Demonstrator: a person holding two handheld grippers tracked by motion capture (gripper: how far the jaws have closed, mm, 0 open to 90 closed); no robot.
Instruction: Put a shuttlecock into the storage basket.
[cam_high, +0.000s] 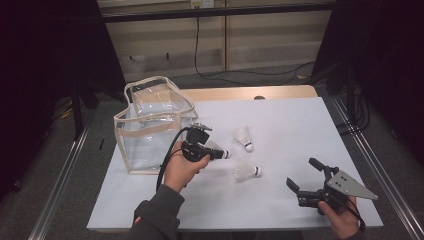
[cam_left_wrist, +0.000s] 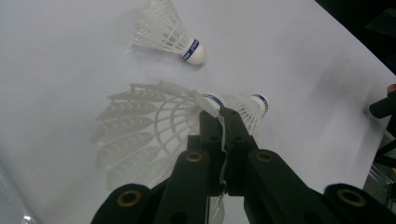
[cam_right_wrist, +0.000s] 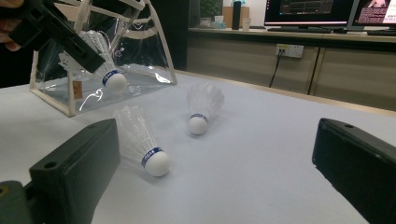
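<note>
- Hands entered the high view from six o'clock, each holding a two-jaw gripper over a white table (cam_high: 280, 210).
- Nearest, at about five o'clock, the right gripper (cam_high: 306, 178) hovered over the bare tabletop with its jaws spread wide and nothing between them.
- Just past it, toward the table's middle, one shuttlecock (cam_high: 247, 171) lay on its side, cork pointing to three o'clock.
- At about nine o'clock from that one, the left gripper (cam_high: 216, 152) had its jaws closed narrowly on the skirt edge of a held shuttlecock (cam_left_wrist: 144, 130), which looked lifted off the surface; its cork pointed to three o'clock.
- A little farther, at about twelve o'clock from the lying one, a third shuttlecock (cam_high: 244, 138) rested on the table, cork toward five o'clock.
- Farther still, at ten o'clock, a clear bag (cam_high: 150, 125) with cream trim stood open at the table's left edge.
- Beyond the table, a wall with a dangling black cable (cam_high: 197, 45) closed the scene.
- Handling, as a judgement: shuttlecocks like these were probably very light, with a thin, springy skirt that bends or cracks under a hard squeeze.
- The rounded cork looked firmer but likely slippery; a gentle pinch on the skirt rim, or where skirt meets cork, seemed safest.
</note>
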